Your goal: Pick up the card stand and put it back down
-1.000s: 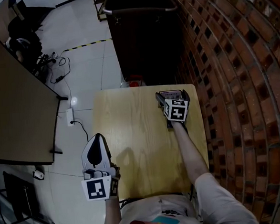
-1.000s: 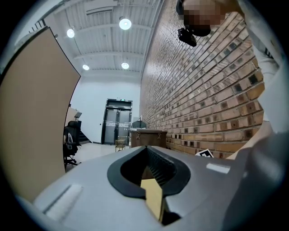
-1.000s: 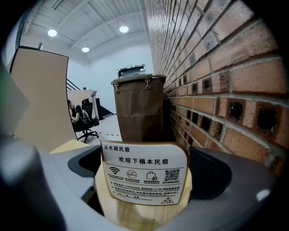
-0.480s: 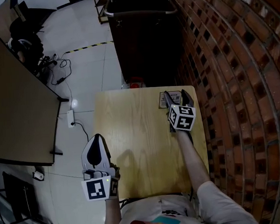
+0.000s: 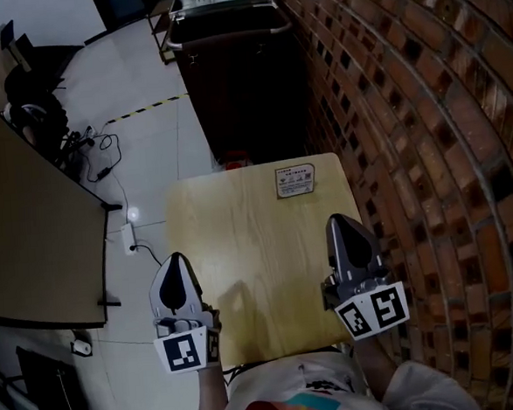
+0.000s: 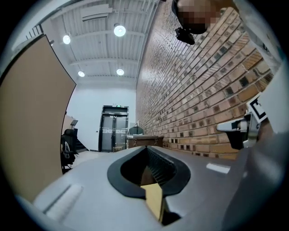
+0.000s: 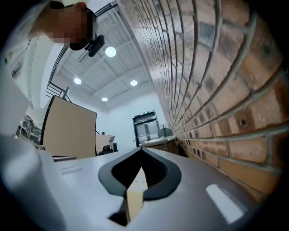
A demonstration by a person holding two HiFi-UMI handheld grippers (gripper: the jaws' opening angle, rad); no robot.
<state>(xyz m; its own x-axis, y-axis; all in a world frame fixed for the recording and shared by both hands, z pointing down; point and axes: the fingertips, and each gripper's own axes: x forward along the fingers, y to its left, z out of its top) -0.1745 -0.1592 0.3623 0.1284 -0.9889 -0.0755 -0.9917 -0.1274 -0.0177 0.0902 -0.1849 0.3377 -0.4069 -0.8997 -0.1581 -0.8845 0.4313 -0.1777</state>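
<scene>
Right gripper [image 5: 341, 229] has pulled back from card stand [image 5: 295, 180], jaws just closed empty.

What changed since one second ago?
The right tongs drew back from the card stand to the near table edge; their jaws have just closed, with nothing between them. The card stand stays at the far edge, the left tongs where they were.
</scene>
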